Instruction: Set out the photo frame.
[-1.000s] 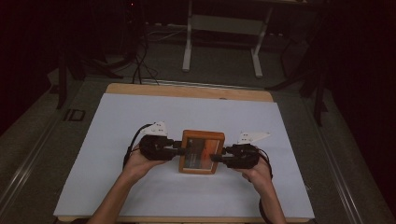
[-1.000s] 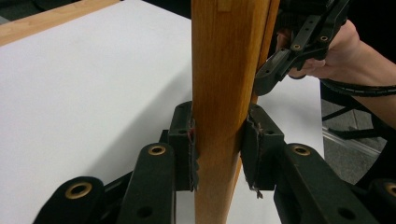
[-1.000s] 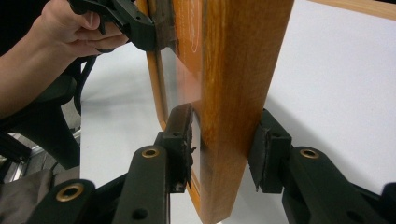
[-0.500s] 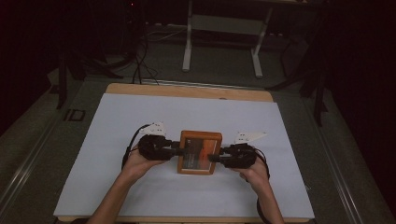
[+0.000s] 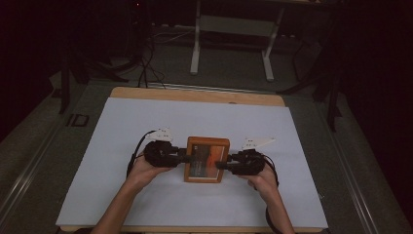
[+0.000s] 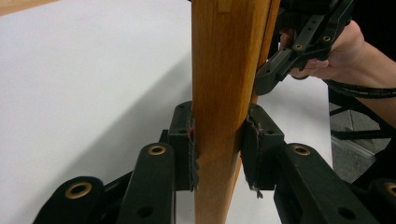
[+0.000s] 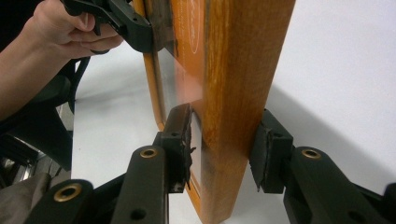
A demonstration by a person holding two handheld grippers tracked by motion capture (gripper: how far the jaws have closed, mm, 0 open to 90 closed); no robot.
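The left gripper point(image 5: 181, 157) is clamping the left edge of the wooden picture frame point(image 5: 207, 159), its fingers point(image 6: 184, 140) pressing on both faces of the wood as the left gripper view shows. The right gripper point(image 5: 221, 165) is doing likewise at the frame's right edge: in the right gripper view one of its fingers point(image 7: 271, 154) is lying against the wooden back, and the other is sitting at the front face beside the glass, though whether that pad is pressing fully cannot be told. The frame is being held between the two grippers, with its picture side facing up in the high view. Behind each gripper, a hand is gripping the body, the left hand point(image 5: 143, 170) to the frame's left and the right hand point(image 5: 263, 180) to its right. Beneath the frame, the white sheet point(image 5: 146, 122) is covering the counter point(image 5: 146, 92), whose wooden border is showing on the frame's far side.
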